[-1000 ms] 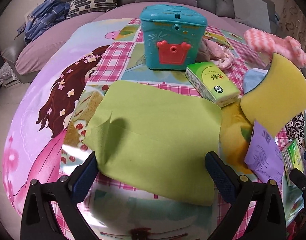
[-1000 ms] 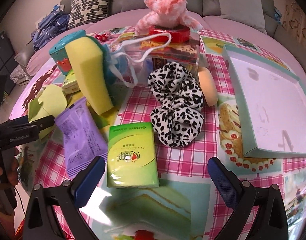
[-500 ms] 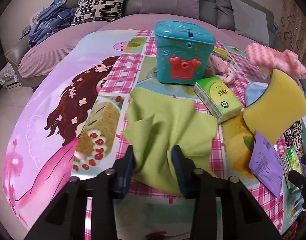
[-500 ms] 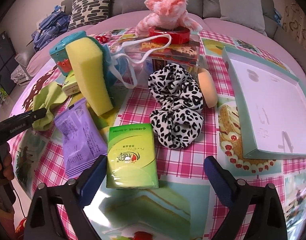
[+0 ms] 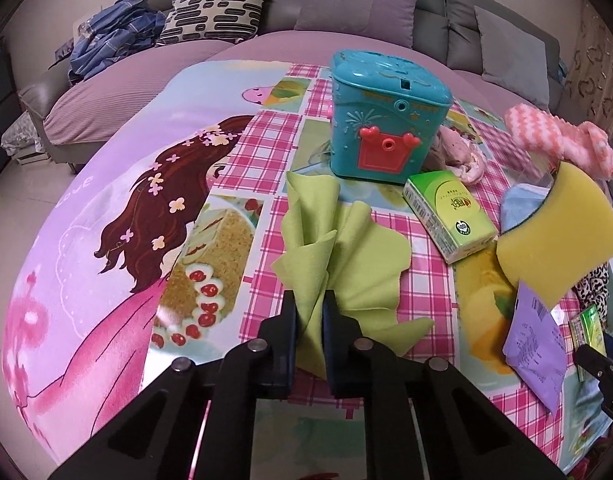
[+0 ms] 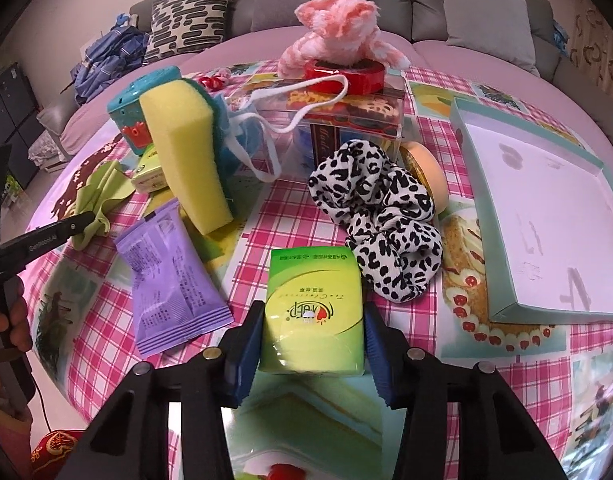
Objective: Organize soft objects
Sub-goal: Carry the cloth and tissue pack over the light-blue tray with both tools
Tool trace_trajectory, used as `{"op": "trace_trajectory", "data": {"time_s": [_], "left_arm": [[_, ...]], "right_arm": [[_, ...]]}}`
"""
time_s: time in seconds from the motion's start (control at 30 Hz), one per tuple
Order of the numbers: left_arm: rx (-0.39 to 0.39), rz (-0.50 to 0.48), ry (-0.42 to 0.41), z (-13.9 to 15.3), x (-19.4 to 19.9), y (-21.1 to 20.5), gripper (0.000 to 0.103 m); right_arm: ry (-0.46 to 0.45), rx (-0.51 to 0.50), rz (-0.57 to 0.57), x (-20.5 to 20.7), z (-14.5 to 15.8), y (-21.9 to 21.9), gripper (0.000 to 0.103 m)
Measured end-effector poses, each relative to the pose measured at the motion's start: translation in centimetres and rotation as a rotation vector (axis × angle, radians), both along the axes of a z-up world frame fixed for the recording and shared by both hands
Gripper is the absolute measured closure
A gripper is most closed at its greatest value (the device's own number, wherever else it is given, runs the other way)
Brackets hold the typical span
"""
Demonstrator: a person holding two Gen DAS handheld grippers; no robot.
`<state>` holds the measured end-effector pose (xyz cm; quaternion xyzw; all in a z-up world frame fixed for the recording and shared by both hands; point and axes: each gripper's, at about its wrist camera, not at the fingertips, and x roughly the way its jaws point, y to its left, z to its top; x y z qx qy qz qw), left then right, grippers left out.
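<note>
Lime-green cloth [image 5: 338,248] lies bunched on the picture-print tabletop [image 5: 118,216], just in front of the teal toy box [image 5: 382,128]. It looks thin, limp and light: it will drape and trail, so a pinch on a gathered fold suits it better than an edge. The left claw [image 5: 309,308] has just been closing and now stands almost fully together, nipping a ridge of that cloth between its jaws. The right claw [image 6: 312,340] has also just been closing; its blue pads [image 6: 248,344] flank the near end of a green tissue pack [image 6: 314,308] that lies flat beside the leopard-print scrunchie [image 6: 382,224]. The left pad seems to touch, but whether both press I cannot tell. The pack should be light, squashy and slick in its wrapper.
</note>
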<state>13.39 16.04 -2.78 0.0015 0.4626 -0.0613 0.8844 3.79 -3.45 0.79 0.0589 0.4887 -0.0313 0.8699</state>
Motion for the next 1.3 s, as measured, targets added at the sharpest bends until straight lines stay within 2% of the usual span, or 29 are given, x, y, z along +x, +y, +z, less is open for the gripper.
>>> {"op": "trace_trajectory", "data": {"time_s": [0.3, 0.53, 0.67, 0.87, 0.97, 1.17, 1.3], "left_arm": [[0.010, 0.034, -0.023, 1.4, -0.9, -0.3, 0.095], [0.003, 0.044, -0.128, 6.3, -2.4, -1.4, 0.095], [0.002, 0.019, -0.203, 9.8, -3.5, -2.7, 0.095], [-0.028, -0.086, -0.343, 15.4, -5.2, -6.8, 0.095], [-0.045, -0.160, -0.382, 17.2, -5.7, -9.7, 0.095], [-0.079, -0.324, -0.379, 17.9, -5.7, -16.7, 0.095], [-0.103, -0.418, -0.354, 17.3, -6.0, -21.6, 0.095]], "right_arm": [[-0.052, 0.048, 0.013, -1.0, 2.0, -0.9, 0.053], [-0.112, 0.096, -0.003, -2.0, 4.7, -1.8, 0.053], [-0.173, 0.074, -0.026, -2.2, 7.3, -2.9, 0.053], [-0.237, 0.014, -0.135, -1.7, 9.9, -6.6, 0.053], [-0.243, 0.016, -0.200, -1.3, 10.4, -9.1, 0.053], [-0.237, -0.002, -0.321, -0.9, 10.4, -14.4, 0.053], [-0.229, -0.023, -0.410, -1.0, 10.3, -18.0, 0.053]]}}
